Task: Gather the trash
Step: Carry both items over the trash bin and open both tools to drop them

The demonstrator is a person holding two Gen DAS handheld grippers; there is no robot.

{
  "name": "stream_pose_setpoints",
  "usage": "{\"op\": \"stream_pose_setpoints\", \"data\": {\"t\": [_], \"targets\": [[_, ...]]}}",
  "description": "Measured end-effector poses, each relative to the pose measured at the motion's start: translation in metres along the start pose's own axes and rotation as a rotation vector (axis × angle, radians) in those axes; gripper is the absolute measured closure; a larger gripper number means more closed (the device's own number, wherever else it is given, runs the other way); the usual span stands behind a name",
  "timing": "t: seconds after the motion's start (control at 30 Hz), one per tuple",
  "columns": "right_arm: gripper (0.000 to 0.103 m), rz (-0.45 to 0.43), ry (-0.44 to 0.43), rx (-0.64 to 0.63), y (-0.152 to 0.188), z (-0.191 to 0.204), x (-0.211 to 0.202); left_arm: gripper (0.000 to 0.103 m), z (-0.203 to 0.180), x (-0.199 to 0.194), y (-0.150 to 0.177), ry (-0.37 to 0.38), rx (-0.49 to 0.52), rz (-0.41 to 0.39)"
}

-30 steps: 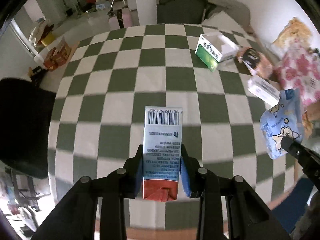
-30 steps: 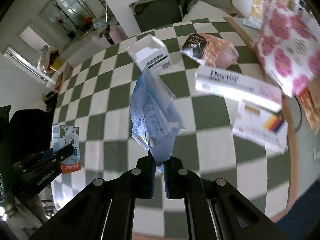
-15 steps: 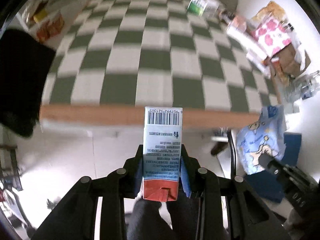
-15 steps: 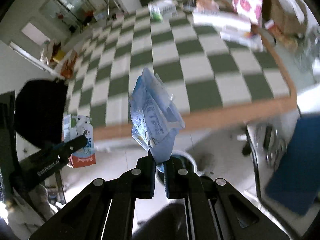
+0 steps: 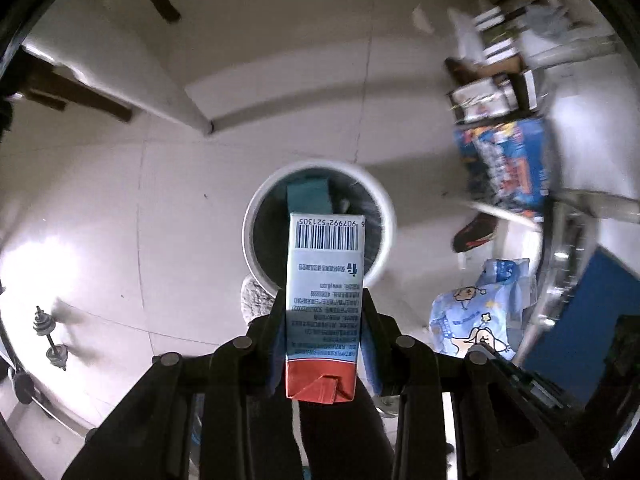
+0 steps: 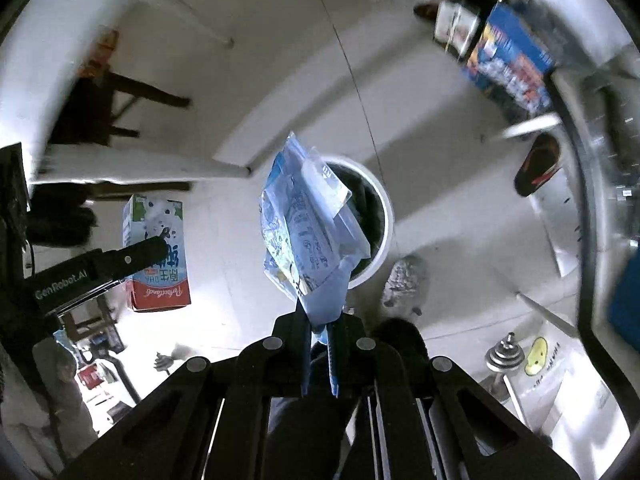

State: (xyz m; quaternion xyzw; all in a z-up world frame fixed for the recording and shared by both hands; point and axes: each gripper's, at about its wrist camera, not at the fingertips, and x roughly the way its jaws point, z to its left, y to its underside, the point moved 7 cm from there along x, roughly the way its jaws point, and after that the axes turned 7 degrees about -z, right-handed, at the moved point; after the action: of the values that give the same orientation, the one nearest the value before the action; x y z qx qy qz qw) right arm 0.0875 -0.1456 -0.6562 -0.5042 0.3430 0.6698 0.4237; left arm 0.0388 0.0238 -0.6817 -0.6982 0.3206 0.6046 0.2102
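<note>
The left tongs [image 5: 324, 320] clamp the milk carton [image 5: 323, 300] right above the white bin [image 5: 384, 208] on the floor; the right tongs [image 6: 319, 328] pinch the blue wrapper [image 6: 308, 232] by one corner, beside the rim (not clearly over the opening), so released there it may flutter onto the floor

Two fisheye views, each mounted behind a gripper and looking down along its fingers toward the floor. The left wrist view faces straight down over a round white bin [image 5: 320, 224], seen close. The right wrist view looks down from the right side. Both views share the bin [image 6: 380, 216], a grey slipper [image 5: 256, 300] [image 6: 404, 280], and the tiled floor [image 5: 120, 208].
</note>
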Motion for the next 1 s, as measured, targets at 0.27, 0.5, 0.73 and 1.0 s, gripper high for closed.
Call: {"op": "stream_pose_setpoints", "data": {"t": [0.27,0.5,0.73,1.0], "targets": [[0.096,0.109,0.027,0.002,0.007,-0.036,0.142,0.074,0.022,0.11,0.0,-0.02,0.006,0.083],[0.091,0.165,-0.001,-0.008,0.009,-0.036,0.194,0.057,0.038,0.116,0.007,-0.017,0.001,0.086],[0.003,0.103,0.102,-0.078,0.003,-0.038,0.182,0.0,0.052,0.093,0.01,-0.116,0.068,0.007],[0.0,0.008,0.259,-0.125,-0.004,-0.039,0.145,0.0,0.059,0.056,0.021,-0.205,0.106,-0.074]]}}
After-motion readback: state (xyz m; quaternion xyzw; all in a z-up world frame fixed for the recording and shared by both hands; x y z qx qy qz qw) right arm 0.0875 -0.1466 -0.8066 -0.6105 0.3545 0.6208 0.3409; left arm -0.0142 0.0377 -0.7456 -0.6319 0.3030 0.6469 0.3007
